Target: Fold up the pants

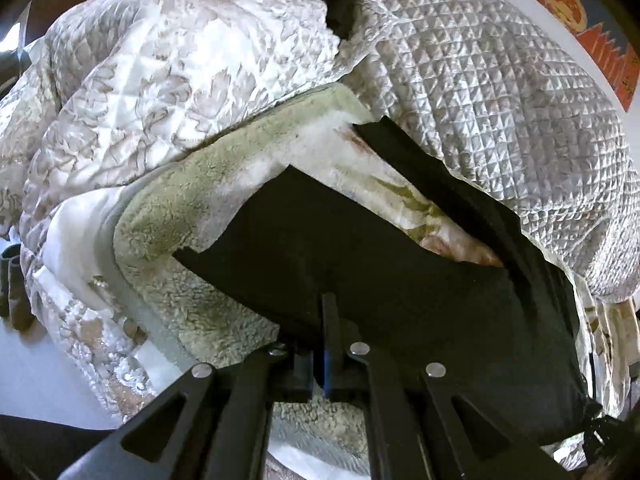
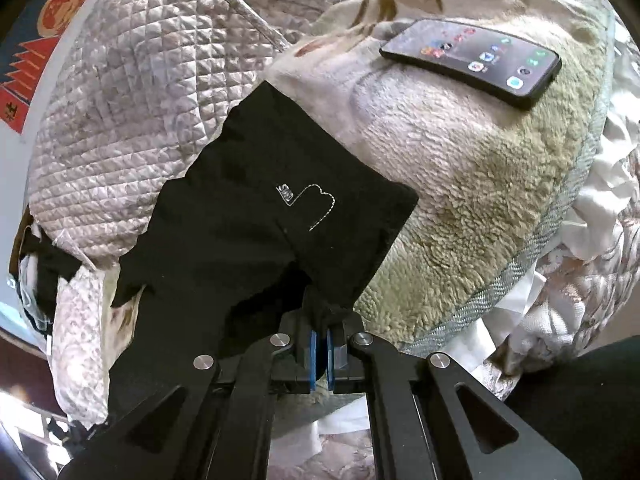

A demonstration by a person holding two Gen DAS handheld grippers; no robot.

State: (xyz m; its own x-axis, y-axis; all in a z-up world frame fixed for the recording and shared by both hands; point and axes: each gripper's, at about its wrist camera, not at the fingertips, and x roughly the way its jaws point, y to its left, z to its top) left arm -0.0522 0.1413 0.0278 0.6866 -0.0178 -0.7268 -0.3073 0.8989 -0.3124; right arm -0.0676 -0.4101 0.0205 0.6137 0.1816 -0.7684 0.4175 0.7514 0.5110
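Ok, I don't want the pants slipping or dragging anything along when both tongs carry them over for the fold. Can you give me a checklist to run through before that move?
1. Right tongs shut on the black pants: ok, cloth bunched between the blue pads.
2. Left tongs shut on the pants: ok, pinching an edge.
3. Phone away from the pants: ok, it lies apart on the fleece blanket.
4. Pants lying flat: not ok, wrinkled and partly doubled.
5. Pants free of the quilted cover: cannot tell, one strip runs along its edge.
6. Flat folding surface: not ok, bedding is lumpy.
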